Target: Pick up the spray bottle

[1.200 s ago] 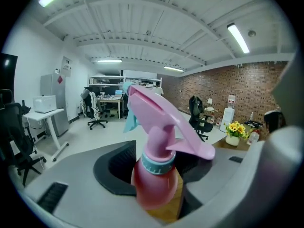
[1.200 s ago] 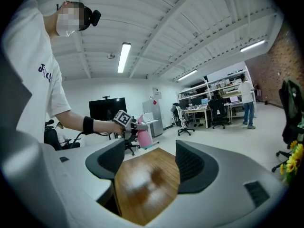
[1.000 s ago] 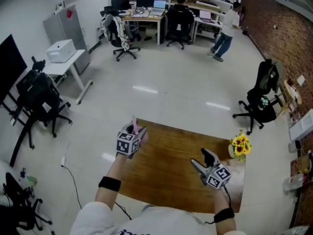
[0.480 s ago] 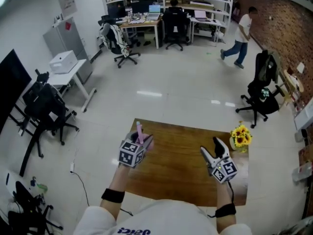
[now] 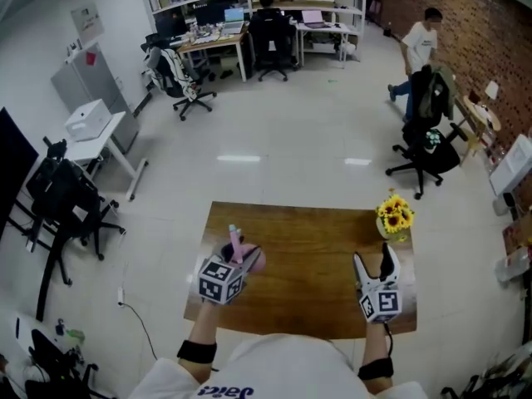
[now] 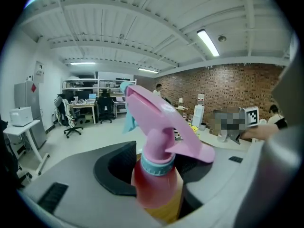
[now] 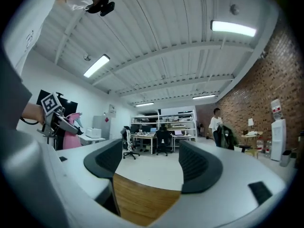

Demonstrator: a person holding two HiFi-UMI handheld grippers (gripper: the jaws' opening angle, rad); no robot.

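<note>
Over the wooden table [image 5: 316,239], the left gripper [image 5: 239,258] is clamped tight on the pink-topped spray bottle [image 6: 159,184]. Only the left gripper view shows the bottle's reddish body. The right gripper [image 7: 149,163] gapes wide, holding nothing.

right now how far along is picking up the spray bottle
Done: the left claw is shut on the spray bottle, which appears lifted off the wooden table. In hand: only the bottle; the right claw is open and empty. Left: nothing obvious, the pickup looks complete.
</note>
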